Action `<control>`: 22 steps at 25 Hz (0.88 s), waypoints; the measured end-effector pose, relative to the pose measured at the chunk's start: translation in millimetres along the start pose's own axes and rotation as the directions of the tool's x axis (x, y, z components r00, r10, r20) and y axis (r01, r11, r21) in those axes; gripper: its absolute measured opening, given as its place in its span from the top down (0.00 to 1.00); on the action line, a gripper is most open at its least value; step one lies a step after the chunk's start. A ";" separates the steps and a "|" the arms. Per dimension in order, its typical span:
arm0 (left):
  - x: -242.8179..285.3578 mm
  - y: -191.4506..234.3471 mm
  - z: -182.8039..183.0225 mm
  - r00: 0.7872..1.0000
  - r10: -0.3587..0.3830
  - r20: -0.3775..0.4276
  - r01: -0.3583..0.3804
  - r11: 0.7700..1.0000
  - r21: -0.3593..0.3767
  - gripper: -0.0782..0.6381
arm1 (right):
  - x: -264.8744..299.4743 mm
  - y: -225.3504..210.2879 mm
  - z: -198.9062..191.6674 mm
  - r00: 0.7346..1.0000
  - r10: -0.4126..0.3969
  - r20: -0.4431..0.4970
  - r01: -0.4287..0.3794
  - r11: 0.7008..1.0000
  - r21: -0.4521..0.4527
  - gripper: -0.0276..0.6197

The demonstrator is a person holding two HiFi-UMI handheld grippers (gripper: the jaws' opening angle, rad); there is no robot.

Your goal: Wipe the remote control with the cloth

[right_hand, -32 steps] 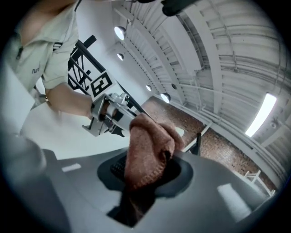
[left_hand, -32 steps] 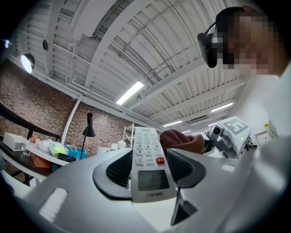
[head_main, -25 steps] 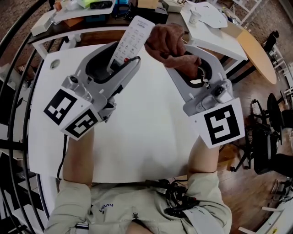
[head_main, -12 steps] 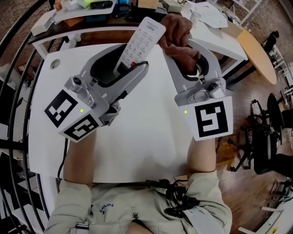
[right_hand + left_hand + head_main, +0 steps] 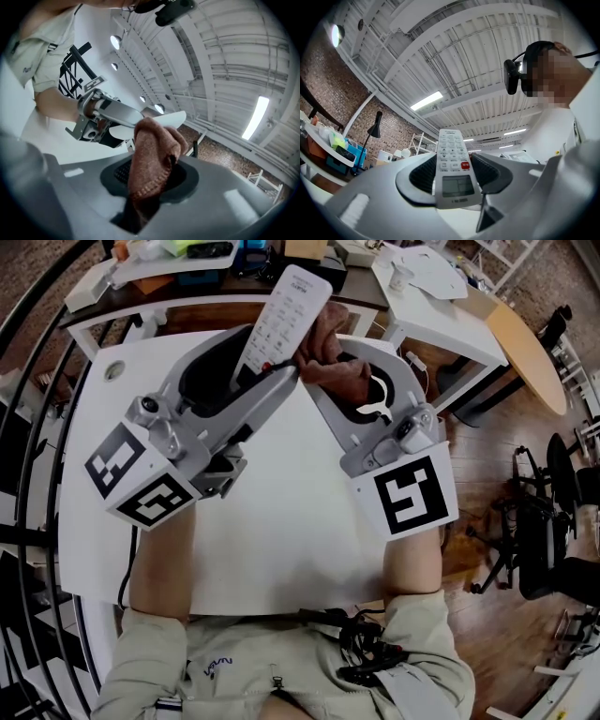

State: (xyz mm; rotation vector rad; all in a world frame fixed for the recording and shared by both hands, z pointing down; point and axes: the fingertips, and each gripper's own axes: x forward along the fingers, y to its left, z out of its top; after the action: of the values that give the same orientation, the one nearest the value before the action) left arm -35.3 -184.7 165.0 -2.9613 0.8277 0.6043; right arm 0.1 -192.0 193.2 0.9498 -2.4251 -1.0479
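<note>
Long white plastic remote control (image 5: 281,320) with the little screen and red button: how far along is the wipe? (asks A)

B: Mid-wipe, I'd say. The left hand-held gripper (image 5: 248,371) is clamped on the remote's lower end and holds it up off the white table (image 5: 281,540), tilted away from the person. The right hand-held gripper (image 5: 352,381) is squeezed shut on a bunched rust-brown terry cloth (image 5: 328,357), and that wad sits right against the remote's right edge, about mid-length.

A: So what's left?

B: Can't see any dirt, so there's no telling how much is clean. My guess is the button face and the top end need passes. The bottom end is under the jaws, so it'd need a regrip.
</note>
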 end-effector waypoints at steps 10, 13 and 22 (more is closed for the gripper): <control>2.3 -2.0 6.1 0.999 -0.032 0.028 0.033 0.999 -0.020 0.55 | 2.7 38.5 -4.0 0.982 0.187 -0.036 -0.189 0.980 -0.058 0.80; 2.0 -1.8 6.3 0.999 -0.034 0.029 0.034 0.999 -0.023 0.55 | 2.0 47.9 -4.2 0.969 0.242 -0.042 -0.245 0.967 -0.067 0.80; 2.9 -6.4 6.0 0.998 -0.056 0.024 0.057 0.998 -0.032 0.55 | -7.5 24.3 -12.2 0.978 0.200 -0.057 -0.204 0.977 -0.056 0.80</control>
State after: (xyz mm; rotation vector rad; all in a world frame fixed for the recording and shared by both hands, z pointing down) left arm -32.0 -179.9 157.8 -2.9888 0.7372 0.6545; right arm 1.2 -180.8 219.0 0.6840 -2.3739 -1.0068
